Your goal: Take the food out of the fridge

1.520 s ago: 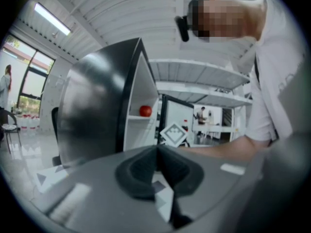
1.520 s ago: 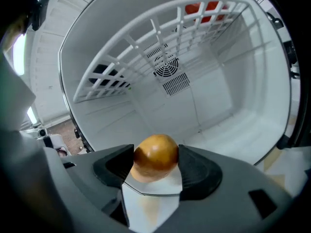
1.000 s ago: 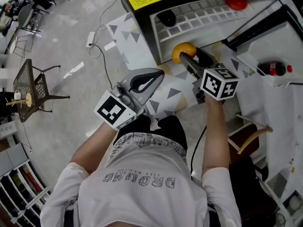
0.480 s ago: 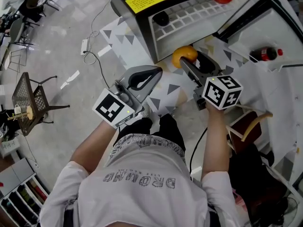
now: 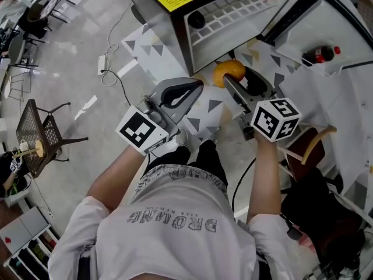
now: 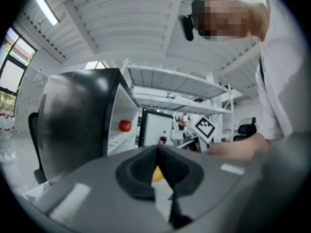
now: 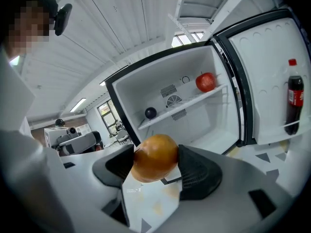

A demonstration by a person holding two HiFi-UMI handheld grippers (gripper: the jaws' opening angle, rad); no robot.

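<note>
An orange (image 7: 154, 157) is clamped between the dark pads of my right gripper (image 7: 156, 163), which is shut on it. In the head view the orange (image 5: 228, 72) hangs just in front of the open fridge (image 5: 175, 25), above the patterned floor mat. On the fridge's wire shelf rest a red fruit (image 7: 205, 82) and a dark ball (image 7: 150, 112). My left gripper (image 5: 182, 94) is held to the left of the right one, its jaws shut with nothing in them. Through its jaw opening a bit of the orange (image 6: 157, 174) shows.
A cola bottle (image 7: 294, 99) stands in the rack of the open fridge door (image 5: 309, 28) at the right. A triangle-patterned mat (image 5: 152, 45) lies before the fridge. A power strip and cable (image 5: 102, 63) lie on the floor at left, a wire chair (image 5: 36, 127) farther left.
The right gripper has drawn the orange back from the fridge opening toward the person. The left gripper has stayed shut and about in place.
</note>
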